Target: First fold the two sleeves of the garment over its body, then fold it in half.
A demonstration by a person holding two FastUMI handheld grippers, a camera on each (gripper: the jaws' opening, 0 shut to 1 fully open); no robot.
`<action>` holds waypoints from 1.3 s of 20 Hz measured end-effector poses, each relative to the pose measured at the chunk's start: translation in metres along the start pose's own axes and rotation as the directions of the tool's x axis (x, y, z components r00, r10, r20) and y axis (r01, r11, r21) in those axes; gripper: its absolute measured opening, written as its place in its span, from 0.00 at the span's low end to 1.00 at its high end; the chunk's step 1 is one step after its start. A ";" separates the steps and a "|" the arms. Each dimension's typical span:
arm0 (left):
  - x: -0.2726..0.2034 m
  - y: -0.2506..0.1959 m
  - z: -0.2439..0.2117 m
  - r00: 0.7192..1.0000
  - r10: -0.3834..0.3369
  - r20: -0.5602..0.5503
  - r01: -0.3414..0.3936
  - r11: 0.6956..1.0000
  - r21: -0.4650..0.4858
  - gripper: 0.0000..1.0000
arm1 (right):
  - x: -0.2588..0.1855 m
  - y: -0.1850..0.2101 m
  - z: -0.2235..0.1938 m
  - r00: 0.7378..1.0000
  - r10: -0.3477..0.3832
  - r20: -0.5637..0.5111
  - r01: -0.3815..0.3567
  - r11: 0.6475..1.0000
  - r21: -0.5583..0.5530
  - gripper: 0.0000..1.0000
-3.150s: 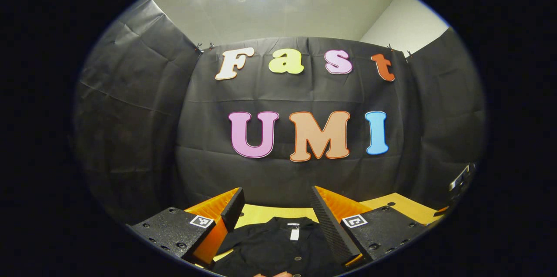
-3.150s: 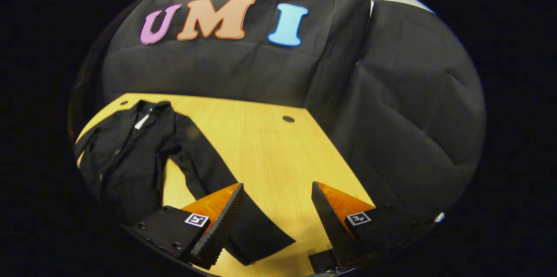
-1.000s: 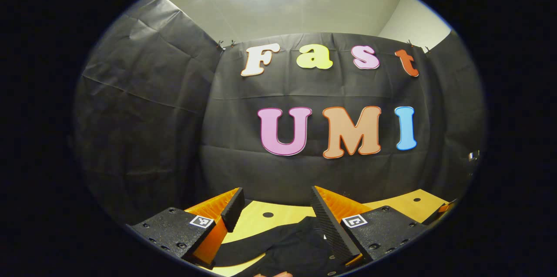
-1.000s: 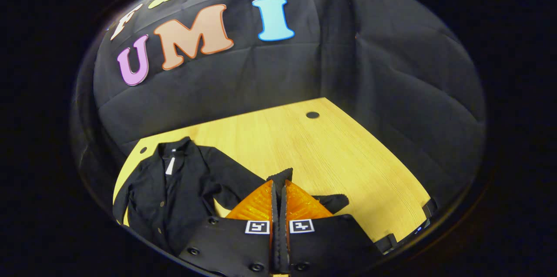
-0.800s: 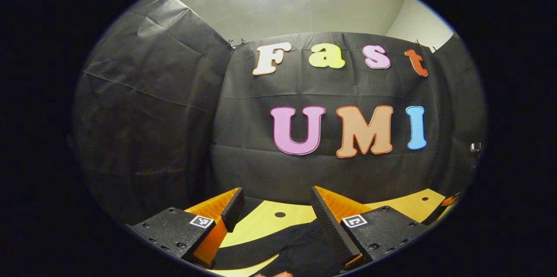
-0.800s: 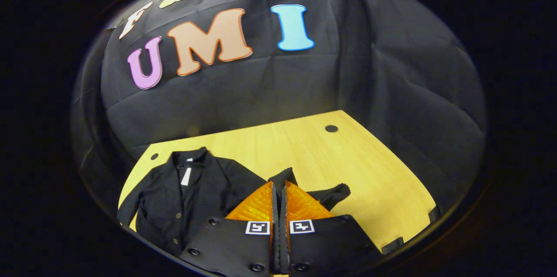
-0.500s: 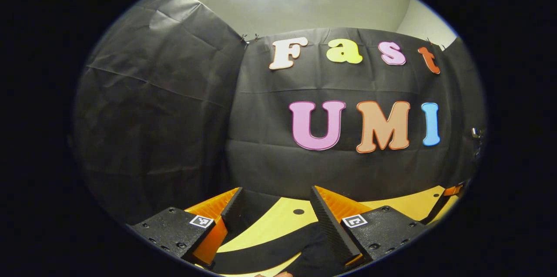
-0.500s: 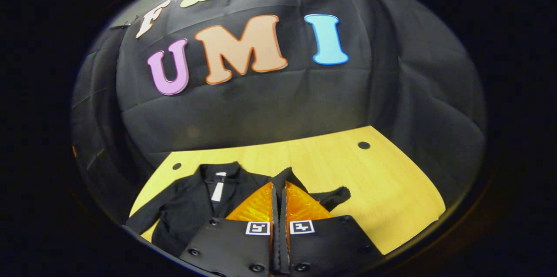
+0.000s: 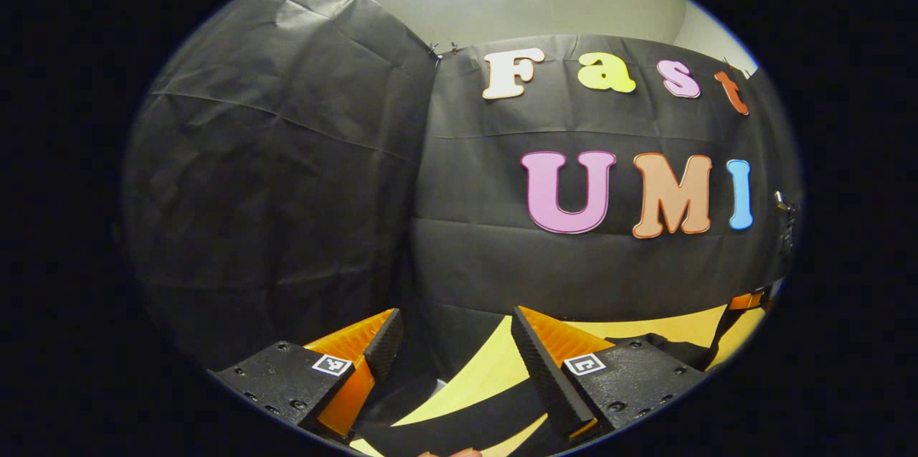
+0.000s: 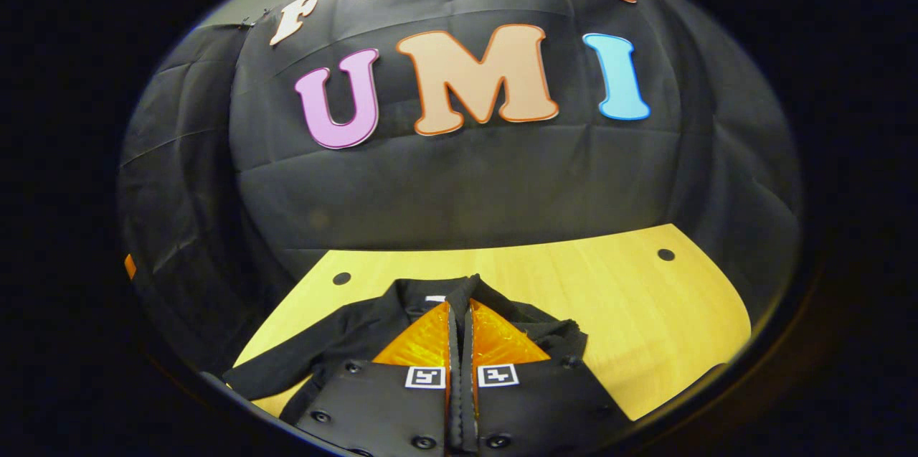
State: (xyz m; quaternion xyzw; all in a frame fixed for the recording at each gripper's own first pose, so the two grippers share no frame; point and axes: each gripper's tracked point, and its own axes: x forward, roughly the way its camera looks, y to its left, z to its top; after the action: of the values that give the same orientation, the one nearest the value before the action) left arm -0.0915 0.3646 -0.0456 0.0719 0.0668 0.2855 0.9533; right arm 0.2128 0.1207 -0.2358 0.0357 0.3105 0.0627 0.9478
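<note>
In the left gripper view, the left gripper is seen at the bottom centre with its fingers spread wide and nothing between them. Over the last three seconds this view has been swung away from the garment: the collar, once framed between the fingers, has been replaced by a sleeve, a dark band lying flat on the table at the lower centre, below and between the fingertips but not touched by them. More dark cloth is seen at the lower right, by the table's edge. A step toward the second sleeve is judged to be in preparation.

In the right gripper view, the right gripper is seen at the bottom centre with its fingers pressed together; a strip of black cloth appears to be pinched between them, judged to be the other sleeve's end. Three seconds ago these fingers were spread beside that sleeve on bare wood; since then they have been closed and the sleeve has been carried across, so that the garment now lies directly under and ahead of the fingers, its collar just beyond their tips. The first sleeve fold is judged nearly done, with release still outstanding. The half fold has not been started.
</note>
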 end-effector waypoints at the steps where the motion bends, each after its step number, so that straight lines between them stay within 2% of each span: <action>1: 0.001 0.009 -0.001 1.000 0.013 -0.002 -0.013 1.000 0.004 0.90 | 0.005 0.013 0.000 1.000 0.016 -0.001 -0.016 1.000 -0.005 0.02; 6: -0.001 0.041 -0.008 0.998 0.063 -0.025 -0.062 0.998 0.025 0.91 | 0.023 0.073 0.001 0.996 0.092 -0.012 -0.092 0.994 -0.064 0.02; 7: -0.002 0.046 -0.012 0.997 0.071 -0.034 -0.071 0.997 0.024 0.91 | 0.028 0.083 -0.002 0.994 0.105 -0.017 -0.106 0.991 -0.078 0.00; 9: -0.005 0.055 -0.020 0.995 0.088 -0.056 -0.087 0.996 0.017 0.91 | 0.034 0.100 -0.009 0.991 0.128 -0.044 -0.132 0.986 -0.103 0.02; 15: -0.005 0.067 -0.043 0.987 0.108 -0.115 -0.109 0.994 -0.002 0.92 | 0.052 0.148 -0.017 0.979 0.189 -0.073 -0.196 0.974 -0.110 0.02; 17: -0.004 0.069 -0.054 0.986 0.094 -0.141 -0.095 0.995 0.003 0.91 | 0.047 0.173 -0.011 0.960 0.276 -0.055 -0.279 0.959 -0.054 0.05; 18: -0.003 0.068 -0.063 0.983 0.078 -0.165 -0.078 0.997 0.009 0.91 | 0.045 0.180 -0.003 0.955 0.295 -0.017 -0.295 0.955 -0.032 0.35; 20: 0.000 0.067 -0.088 0.972 0.046 -0.230 -0.045 0.999 0.011 0.91 | 0.038 0.172 0.023 0.963 0.258 0.072 -0.256 0.966 -0.039 0.97; 21: 0.002 0.066 -0.100 0.964 0.030 -0.266 -0.031 1.000 0.001 0.91 | 0.032 0.166 0.031 0.965 0.239 0.110 -0.235 0.971 -0.047 0.98; 23: 0.002 0.064 -0.135 0.930 -0.003 -0.367 -0.019 0.998 -0.056 0.92 | 0.021 0.151 0.046 0.965 0.207 0.162 -0.199 0.978 -0.061 0.98; 24: 0.001 0.062 -0.150 0.910 -0.018 -0.415 -0.019 0.996 -0.086 0.93 | 0.018 0.143 0.049 0.966 0.191 0.175 -0.183 0.981 -0.064 0.94; 26: -0.001 0.059 -0.181 0.872 -0.038 -0.487 -0.017 0.994 -0.109 0.94 | 0.010 0.124 0.055 0.969 0.152 0.193 -0.142 0.988 -0.067 0.94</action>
State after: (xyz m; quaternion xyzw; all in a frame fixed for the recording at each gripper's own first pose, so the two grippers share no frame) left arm -0.1549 0.4307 -0.2124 -0.0557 0.2900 0.2925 0.9095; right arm 0.2412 0.2430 -0.1839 0.0397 0.2095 0.1370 0.9673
